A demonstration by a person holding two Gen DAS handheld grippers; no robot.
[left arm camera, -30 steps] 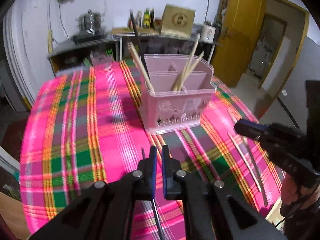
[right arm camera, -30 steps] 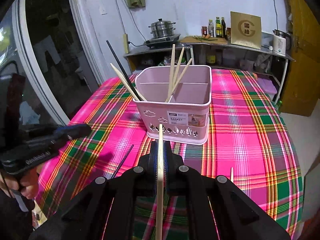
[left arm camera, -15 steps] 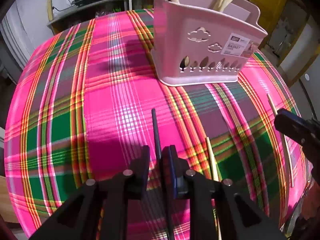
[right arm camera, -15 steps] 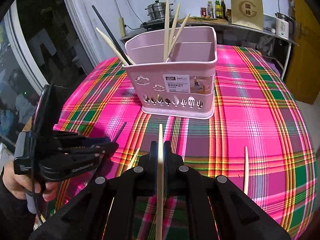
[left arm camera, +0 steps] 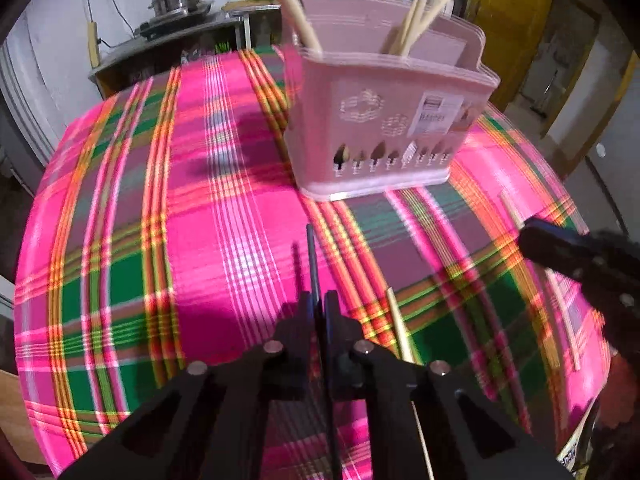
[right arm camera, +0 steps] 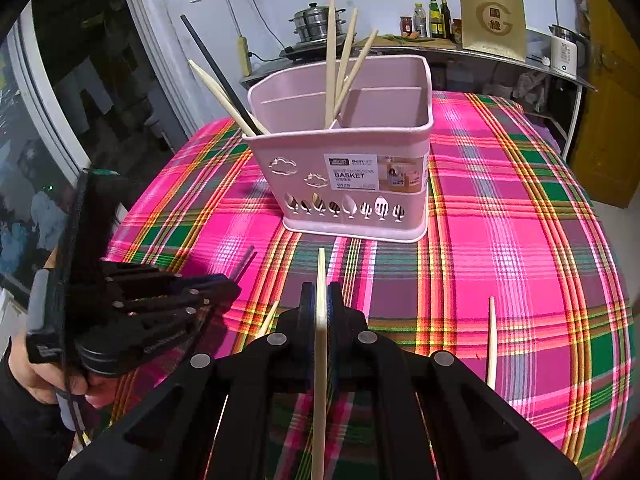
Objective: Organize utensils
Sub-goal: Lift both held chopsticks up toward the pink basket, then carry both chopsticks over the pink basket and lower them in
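Note:
A pink utensil basket (left arm camera: 384,120) (right arm camera: 344,168) stands on the plaid tablecloth, holding several wooden chopsticks and one black one. My left gripper (left arm camera: 318,300) is shut on a black chopstick (left arm camera: 312,256) low over the cloth; the stick points at the basket. In the right wrist view the left gripper (right arm camera: 224,284) is at the left, with the black chopstick's tip (right arm camera: 246,258) poking past it. My right gripper (right arm camera: 319,292) is shut on a wooden chopstick (right arm camera: 320,276) that runs straight ahead between the pads. The right gripper's tip (left arm camera: 532,236) shows at the right of the left wrist view.
Loose wooden chopsticks lie on the cloth: one (left arm camera: 398,328) just right of the left gripper, one (right arm camera: 491,340) to the right of the right gripper. A hand (right arm camera: 32,376) holds the left gripper. The table edge (right arm camera: 624,360) falls away on the right. A counter with a pot stands behind.
The left gripper came down over the black chopstick on the cloth, opened around it and shut on it. The right gripper sank a little toward the table, still holding its wooden chopstick.

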